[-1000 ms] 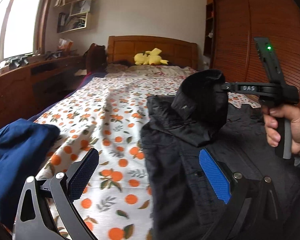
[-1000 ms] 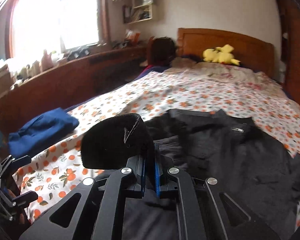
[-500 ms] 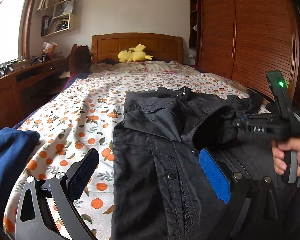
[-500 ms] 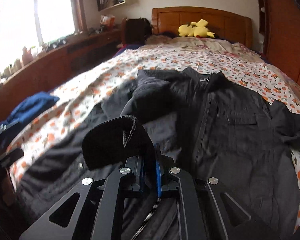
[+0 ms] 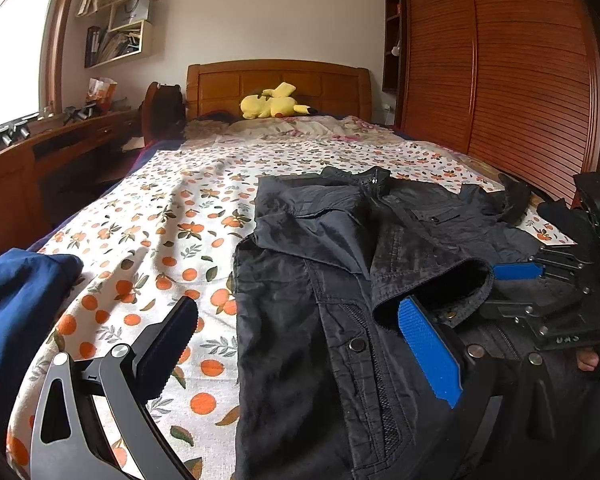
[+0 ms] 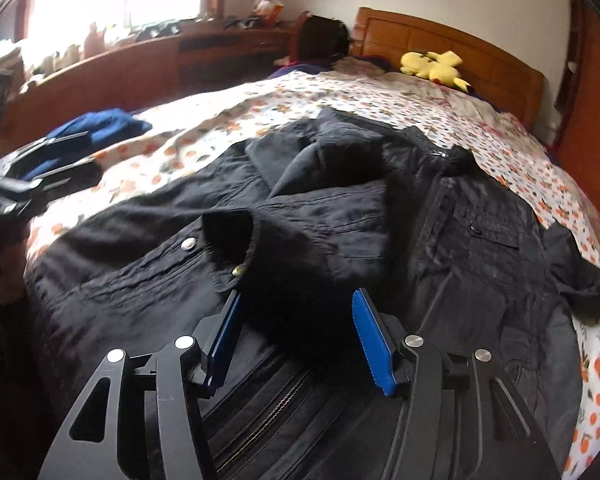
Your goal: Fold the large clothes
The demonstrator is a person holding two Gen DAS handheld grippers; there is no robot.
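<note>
Black snap-button jacket (image 6: 340,220) on orange-print bedsheet (image 5: 160,220): your right gripper (image 6: 296,336) jaws just opened, sleeve cuff (image 6: 236,240) lying loose btwn them; left gripper (image 5: 300,340) wide open, empty.

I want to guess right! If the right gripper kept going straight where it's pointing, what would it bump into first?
Probably the folded-over sleeve cuff of the black jacket. It lies between the right gripper's jaws, which have just been opening. Depth is hard to judge.

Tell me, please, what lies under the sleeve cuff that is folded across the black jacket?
The cuff rests on the jacket's front panel, beside a silver snap. Whatever sits directly beneath the sleeve is covered.
</note>
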